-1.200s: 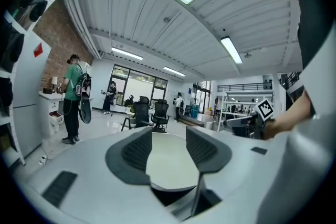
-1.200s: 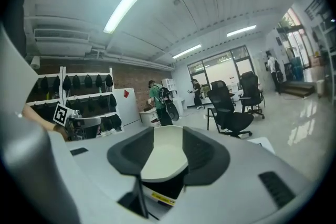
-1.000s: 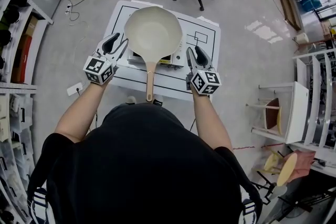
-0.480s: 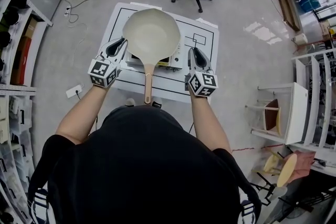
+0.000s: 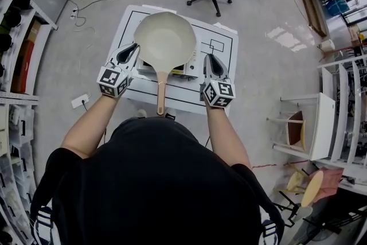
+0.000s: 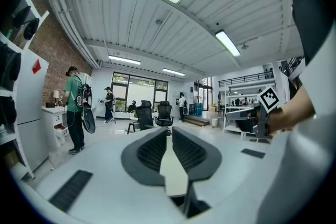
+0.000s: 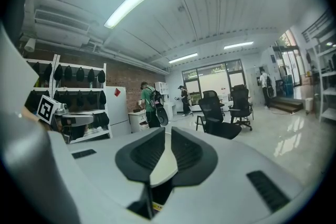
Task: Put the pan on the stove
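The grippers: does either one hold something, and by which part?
Nothing is held. The left gripper has just been closing its jaws, the right gripper is shut, and nothing is between either pair. The pan is free.

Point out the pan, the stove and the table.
pan (image 5: 166,40), head view, middle of its cream bowl.
stove (image 5: 192,68), head view, white front edge showing right of the pan handle.
table (image 5: 223,37), head view, bare top right of the pan.
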`<state>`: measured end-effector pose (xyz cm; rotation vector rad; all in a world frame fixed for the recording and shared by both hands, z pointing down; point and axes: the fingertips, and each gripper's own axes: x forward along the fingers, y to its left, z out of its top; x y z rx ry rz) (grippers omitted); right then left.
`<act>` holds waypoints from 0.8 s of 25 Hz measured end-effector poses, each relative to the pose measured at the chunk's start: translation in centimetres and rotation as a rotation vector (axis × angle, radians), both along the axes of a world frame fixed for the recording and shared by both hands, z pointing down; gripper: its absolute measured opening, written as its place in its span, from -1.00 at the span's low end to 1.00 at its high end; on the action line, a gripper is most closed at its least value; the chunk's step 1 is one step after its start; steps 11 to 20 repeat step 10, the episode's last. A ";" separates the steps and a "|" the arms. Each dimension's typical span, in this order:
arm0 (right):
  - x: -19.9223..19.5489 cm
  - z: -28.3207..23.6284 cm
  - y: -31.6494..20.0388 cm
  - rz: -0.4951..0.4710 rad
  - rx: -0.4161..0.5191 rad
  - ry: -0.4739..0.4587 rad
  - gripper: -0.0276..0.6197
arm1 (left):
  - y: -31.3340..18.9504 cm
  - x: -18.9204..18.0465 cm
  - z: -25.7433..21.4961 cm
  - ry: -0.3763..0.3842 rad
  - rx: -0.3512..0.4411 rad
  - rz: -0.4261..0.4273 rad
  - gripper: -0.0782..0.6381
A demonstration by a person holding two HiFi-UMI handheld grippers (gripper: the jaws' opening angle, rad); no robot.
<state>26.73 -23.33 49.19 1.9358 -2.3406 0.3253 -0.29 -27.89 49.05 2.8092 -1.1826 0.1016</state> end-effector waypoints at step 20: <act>-0.3 0.1 0.1 0.000 -0.007 0.008 -0.82 | 0.3 -0.1 0.4 -0.005 -0.010 -0.008 -0.67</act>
